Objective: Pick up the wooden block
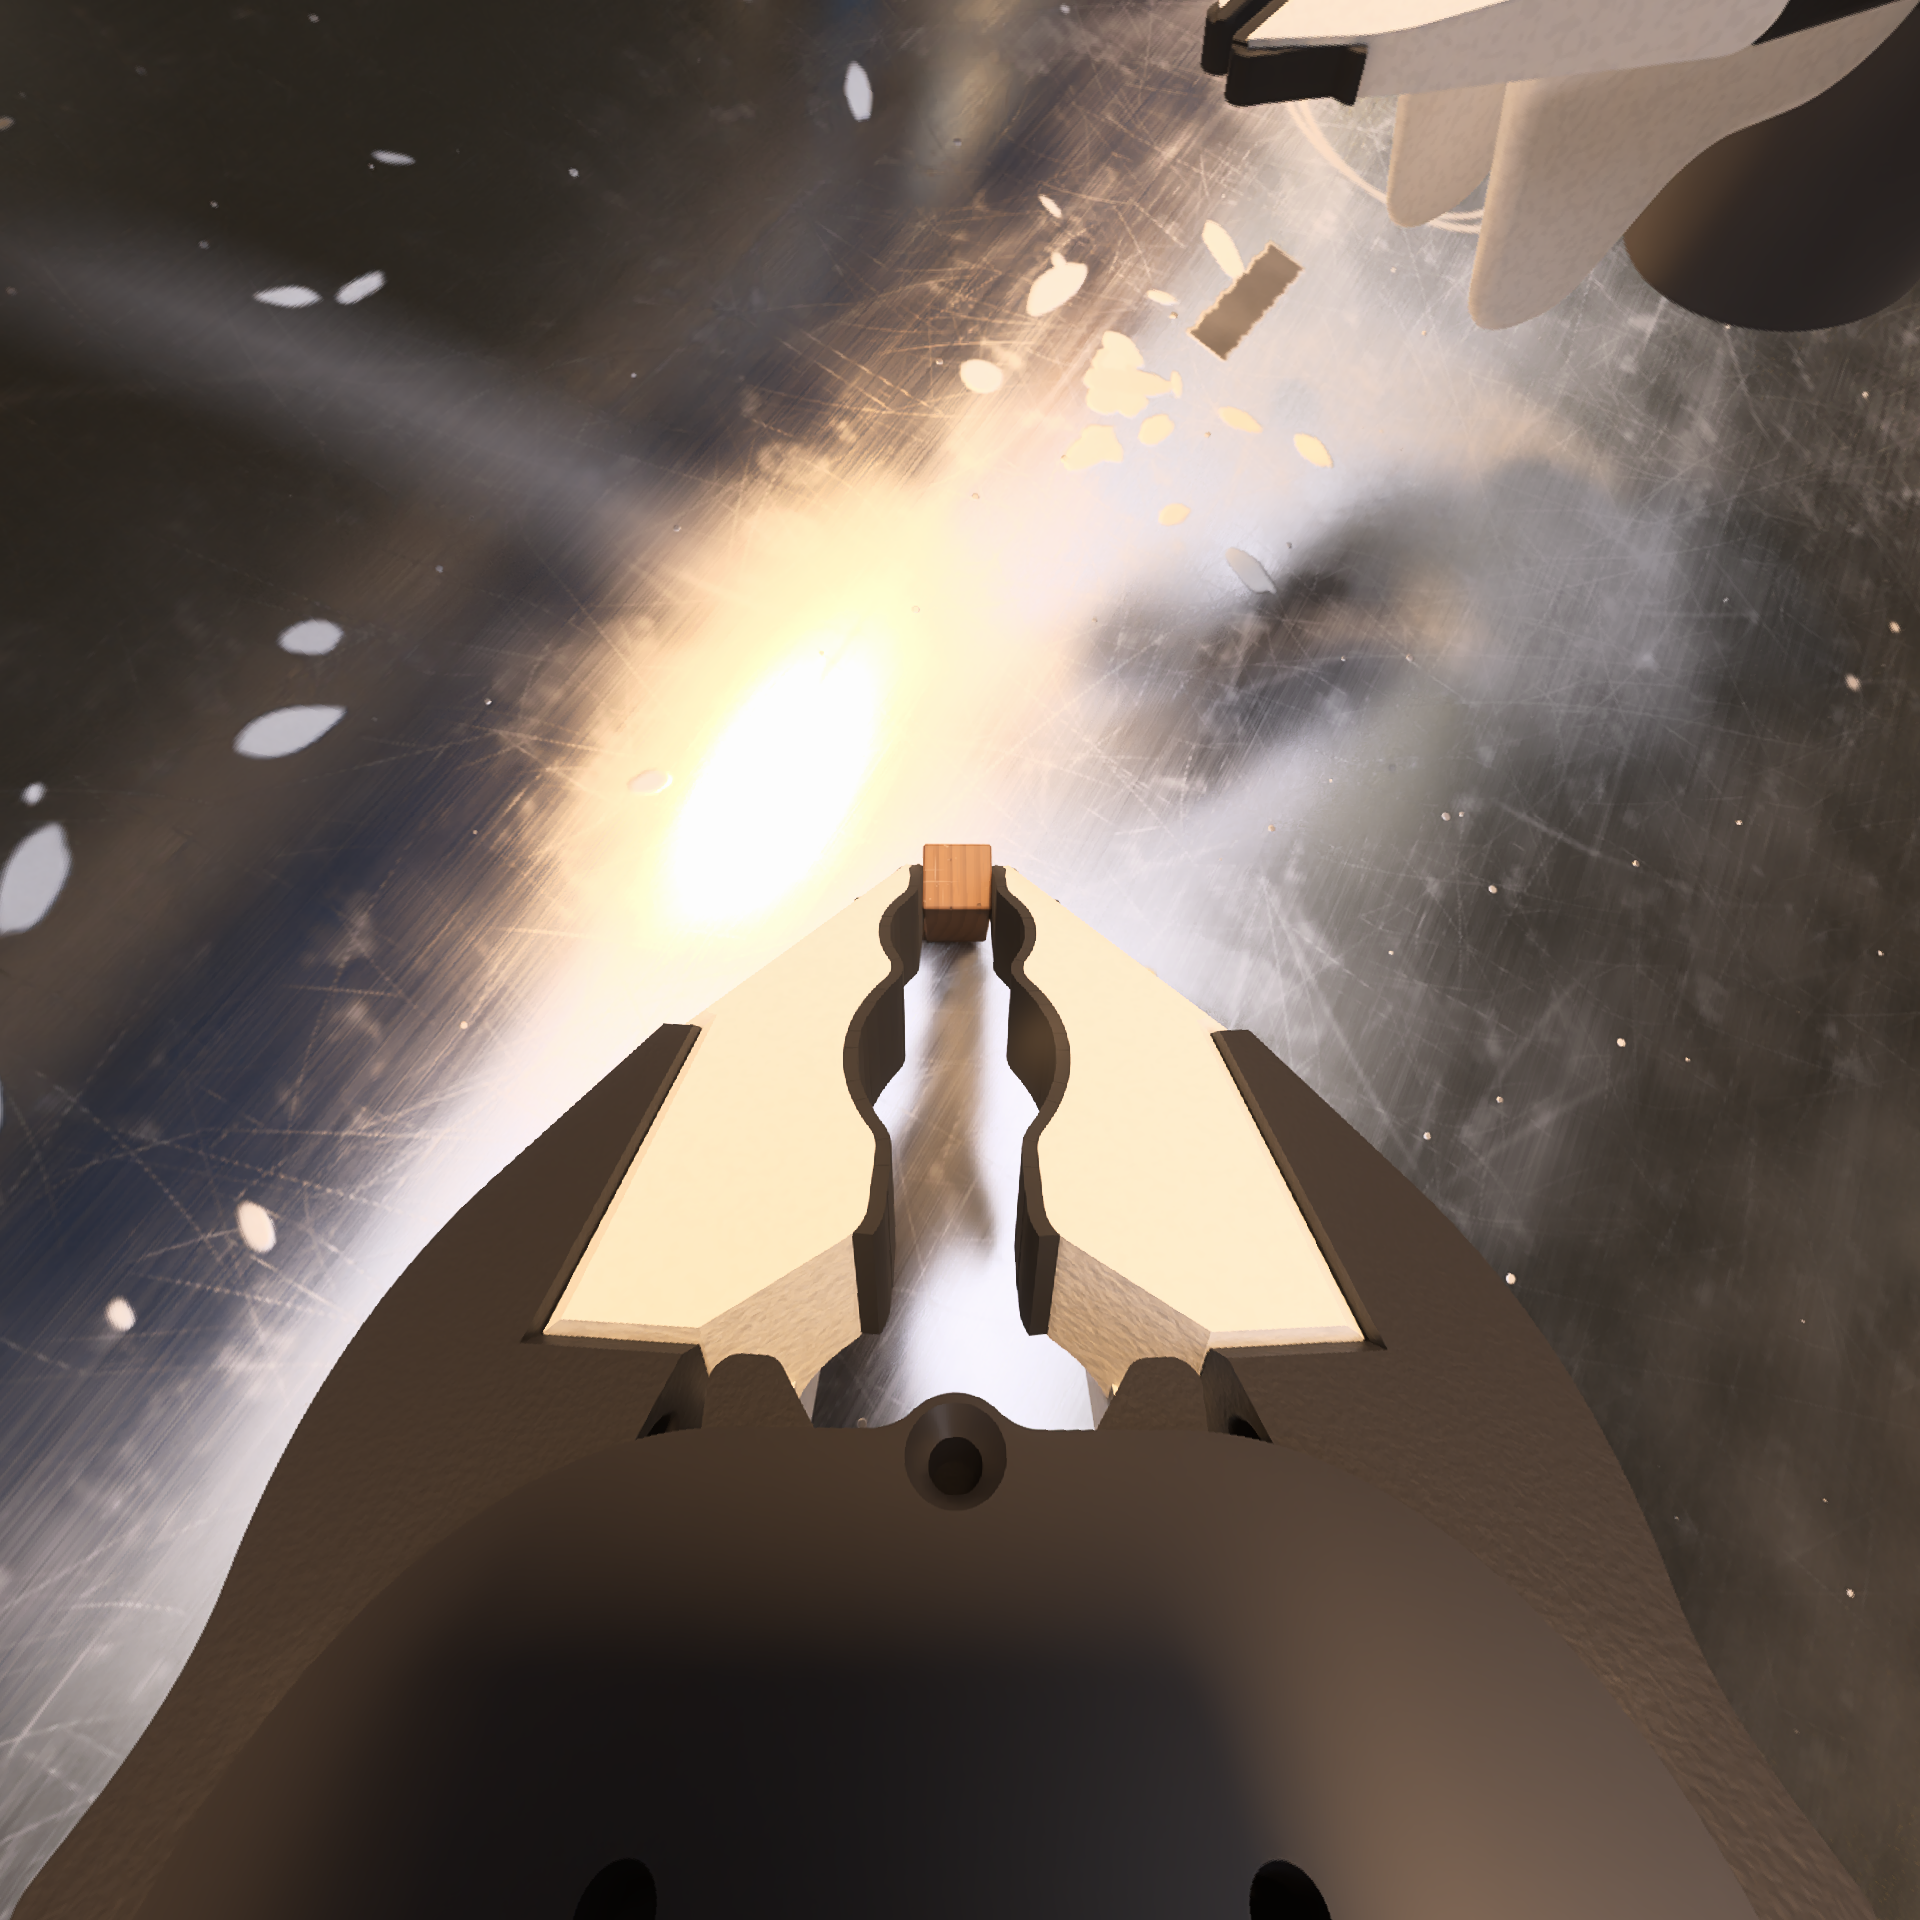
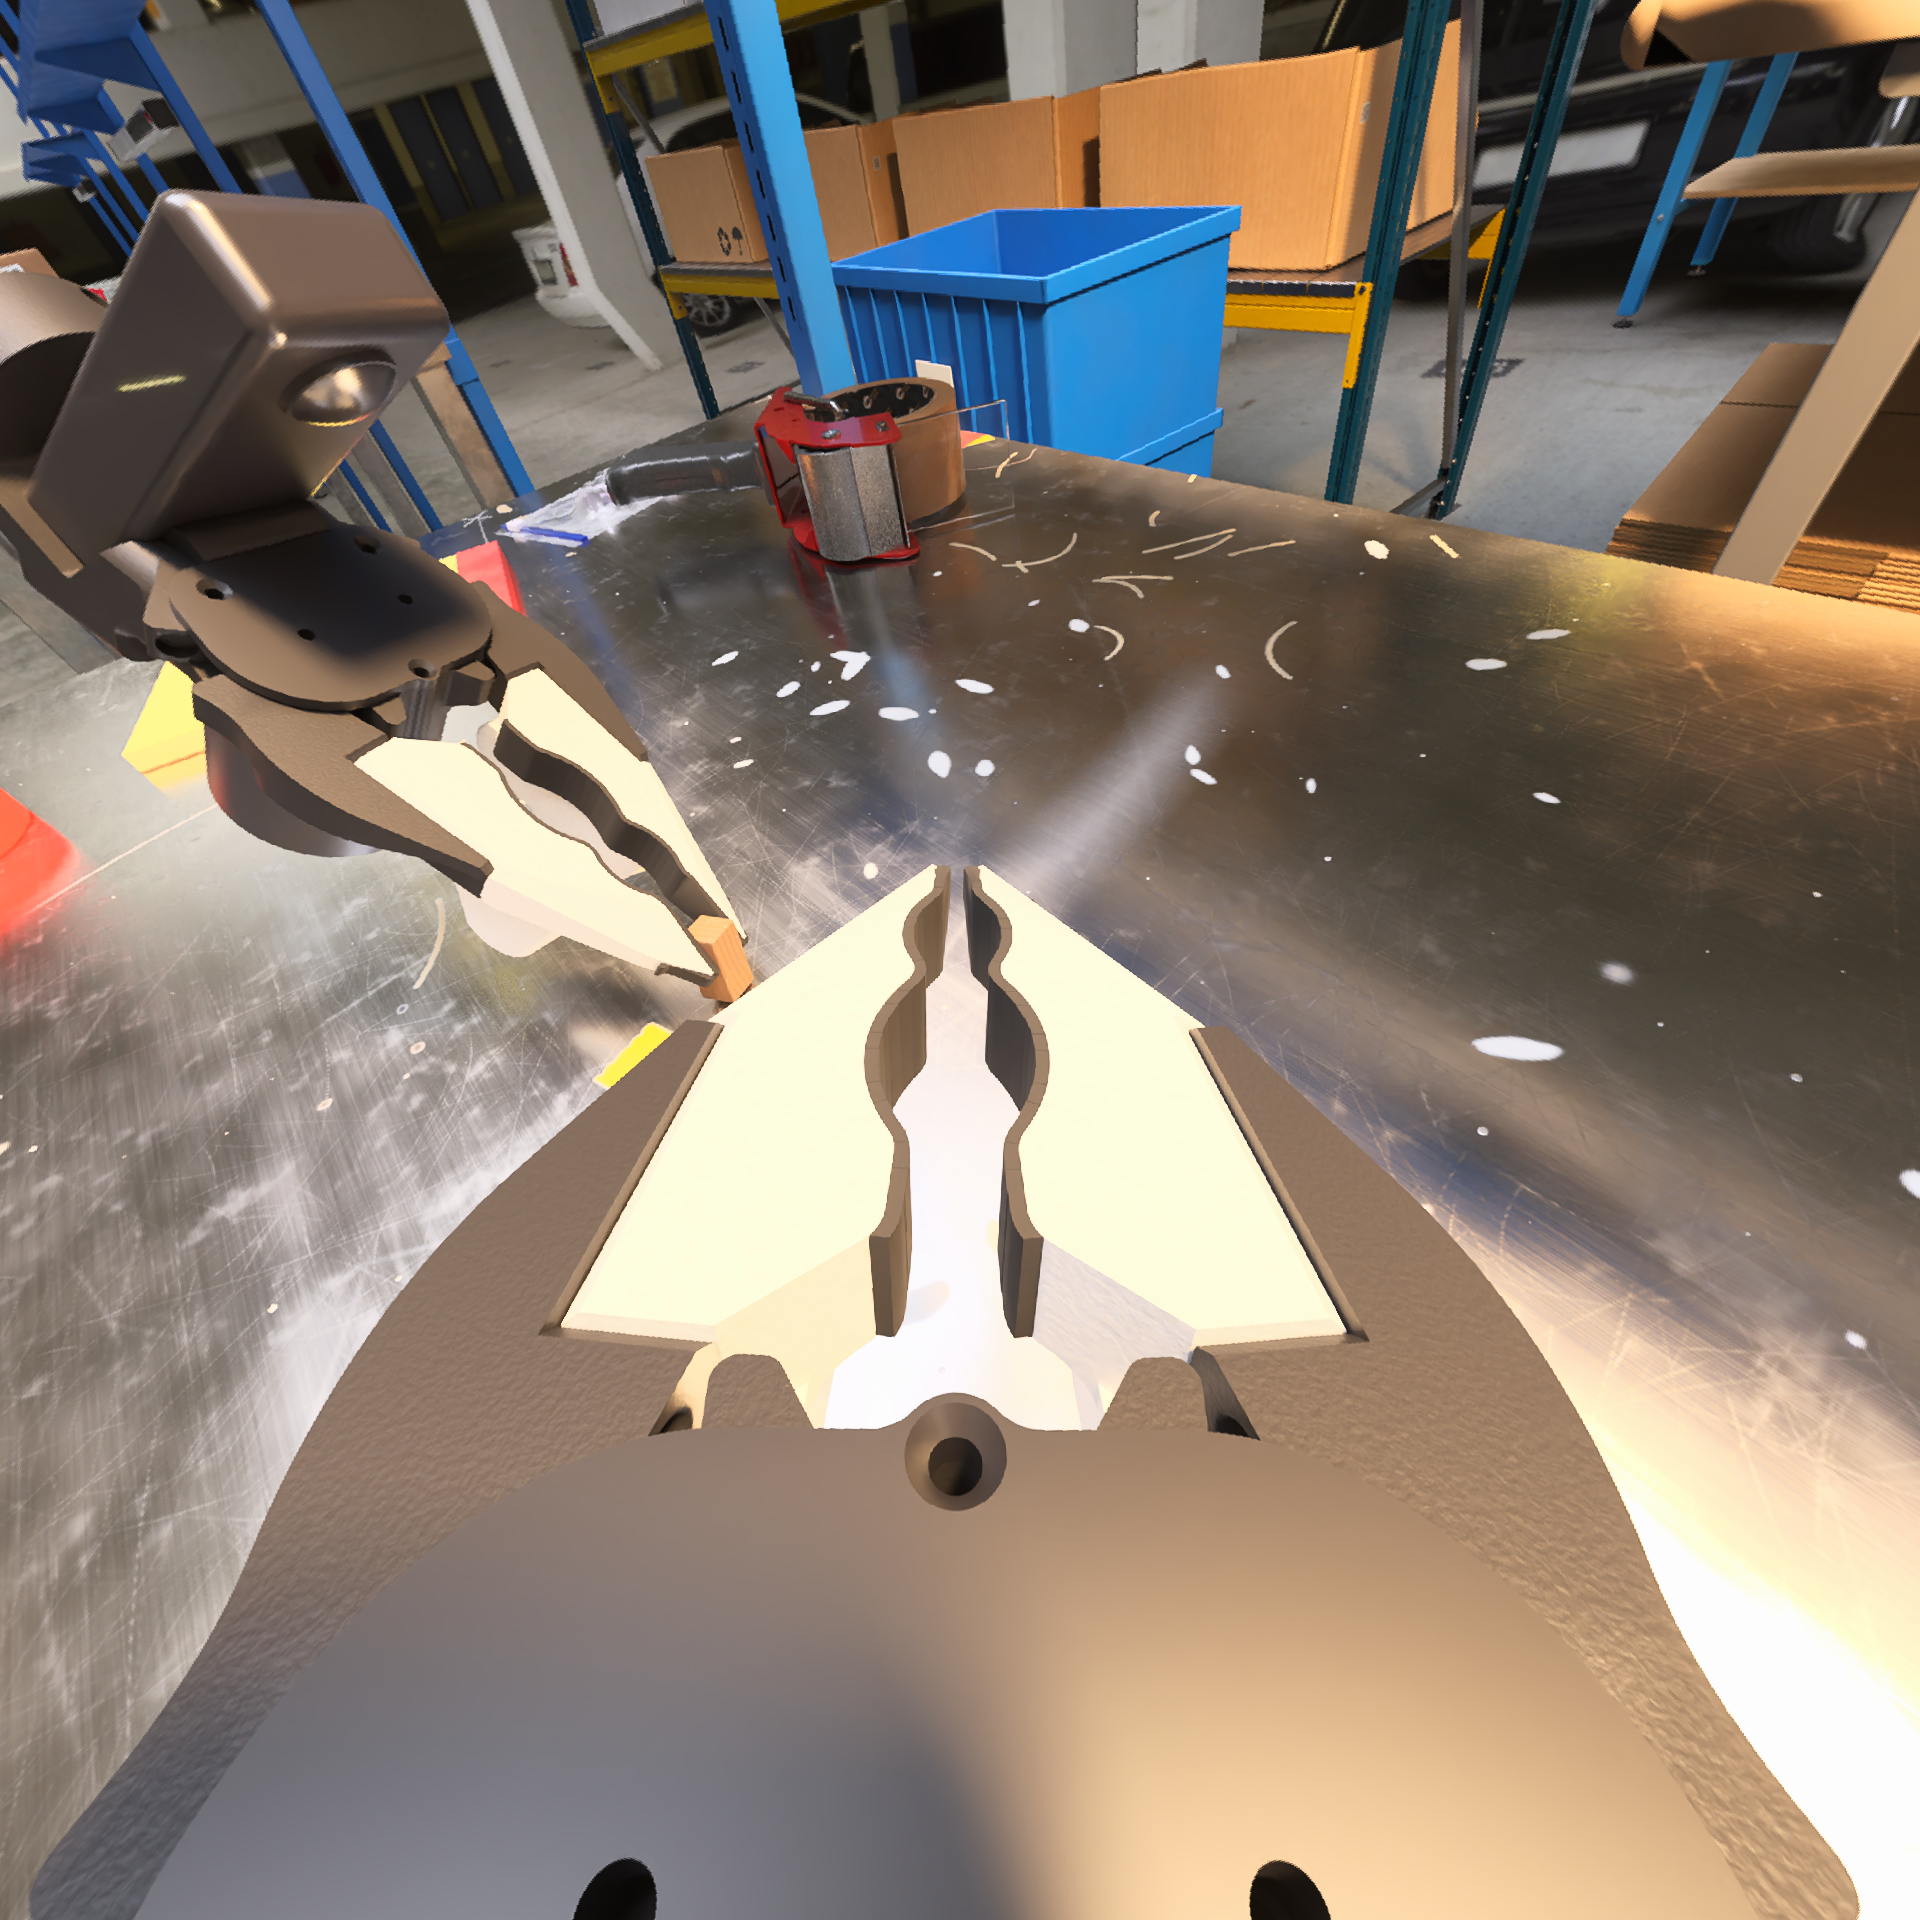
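A small wooden block point(image 1: 956, 894) sits clamped between the tips of my left gripper point(image 1: 957, 900), which is shut on it just above the scratched metal table point(image 1: 416, 935). In the right wrist view the left gripper point(image 2: 717, 951) comes in from the left and holds the block point(image 2: 727, 951) at the table surface. My right gripper point(image 2: 957, 883) is shut and empty, its tips close together, hovering just right of the block. The right gripper also shows at the top right of the left wrist view point(image 1: 1288, 73).
A red tape dispenser point(image 2: 852, 478) lies at the far side of the metal table point(image 2: 1351, 831). A blue bin point(image 2: 1091, 312), blue racks and cardboard boxes point(image 2: 1247, 156) stand beyond. White flecks and scraps dot the table. Yellow and red items point(image 2: 156, 738) lie at left.
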